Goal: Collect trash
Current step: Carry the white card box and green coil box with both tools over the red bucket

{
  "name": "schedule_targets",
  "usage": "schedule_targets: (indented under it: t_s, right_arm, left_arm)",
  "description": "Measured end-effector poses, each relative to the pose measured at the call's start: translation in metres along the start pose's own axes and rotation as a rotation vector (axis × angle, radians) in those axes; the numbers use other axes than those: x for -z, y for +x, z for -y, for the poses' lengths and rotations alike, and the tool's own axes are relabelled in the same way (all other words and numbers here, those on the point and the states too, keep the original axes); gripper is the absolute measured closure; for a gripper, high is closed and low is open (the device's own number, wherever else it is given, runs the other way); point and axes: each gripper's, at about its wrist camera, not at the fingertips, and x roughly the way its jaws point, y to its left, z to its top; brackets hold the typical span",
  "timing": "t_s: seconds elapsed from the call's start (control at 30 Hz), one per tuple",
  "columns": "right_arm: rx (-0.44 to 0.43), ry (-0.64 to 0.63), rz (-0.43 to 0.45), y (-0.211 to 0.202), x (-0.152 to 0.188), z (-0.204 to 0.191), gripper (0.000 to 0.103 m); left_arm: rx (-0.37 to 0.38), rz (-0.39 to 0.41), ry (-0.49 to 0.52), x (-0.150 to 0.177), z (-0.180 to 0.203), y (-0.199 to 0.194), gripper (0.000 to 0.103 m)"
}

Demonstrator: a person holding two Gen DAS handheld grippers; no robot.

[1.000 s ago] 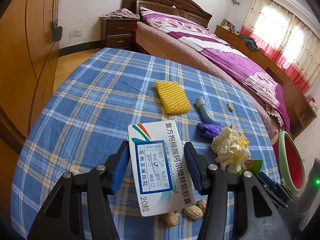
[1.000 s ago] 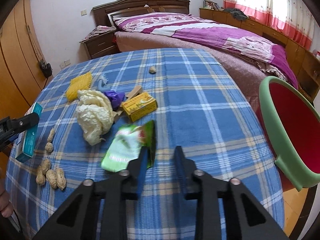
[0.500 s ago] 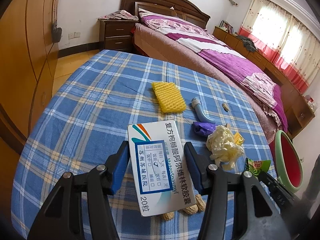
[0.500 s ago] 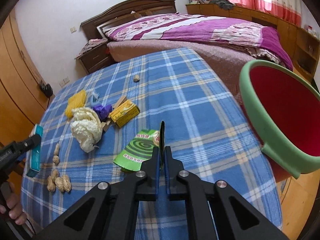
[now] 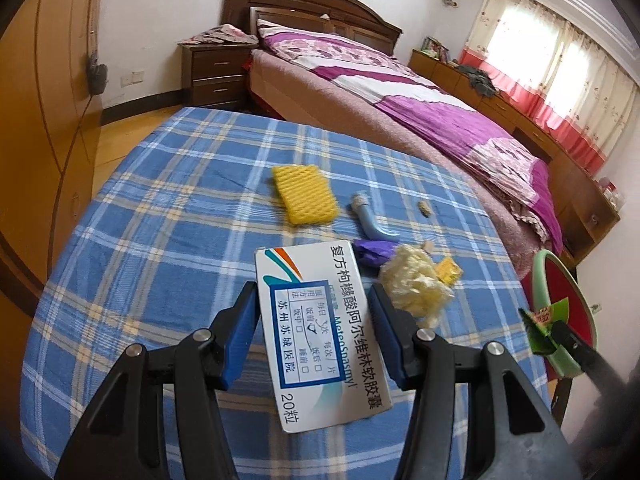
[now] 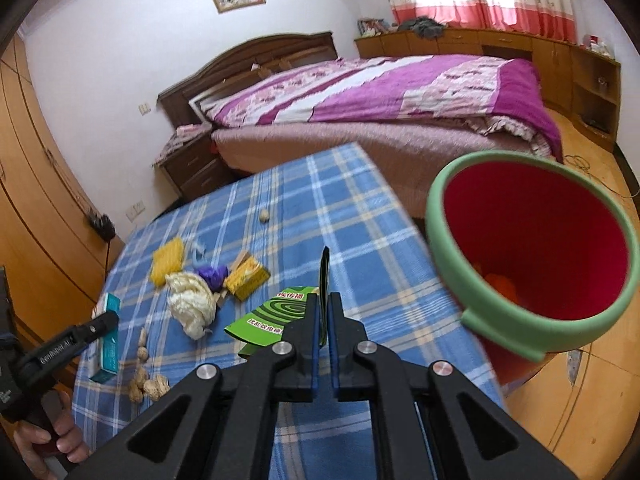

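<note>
My left gripper (image 5: 312, 316) is shut on a white medicine box (image 5: 320, 332) and holds it above the blue plaid table (image 5: 160, 216). My right gripper (image 6: 325, 316) is shut on a green packet (image 6: 280, 312), lifted off the table, left of the green bin with the red inside (image 6: 532, 256). The same packet (image 5: 544, 320) and bin (image 5: 560, 300) show at the right in the left wrist view. On the table lie a yellow foam net (image 5: 304, 194), a blue tube (image 5: 370, 222), a purple wrapper (image 5: 374, 250), a cream crumpled wad (image 5: 414, 284) and a yellow box (image 6: 246, 278).
Several peanuts (image 6: 146, 380) lie near the table's left front edge in the right wrist view. One small nut (image 6: 263, 216) lies far back. A bed (image 5: 400, 92) stands behind the table, a wooden wardrobe (image 5: 44, 120) to the left.
My right gripper has shut on the green packet, lifted it and swung right toward the bin. My left gripper has risen slightly, still holding the medicine box.
</note>
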Motion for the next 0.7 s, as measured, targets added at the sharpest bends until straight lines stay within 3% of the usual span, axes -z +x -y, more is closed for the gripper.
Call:
schedule_targets:
  t_s: [0.37,0.7]
  right_arm:
    - [0.086,0.093,0.14,-0.048,-0.013,0.05,0.098]
    - [0.172,0.205,0.199,-0.072,-0.015,0.114,0.098]
  left_arm:
    - [0.13,-0.026,0.107,0.0,0.057,-0.005,0.047]
    - [0.29,-0.102,0.245,0.005,0.141,0.007,0.047]
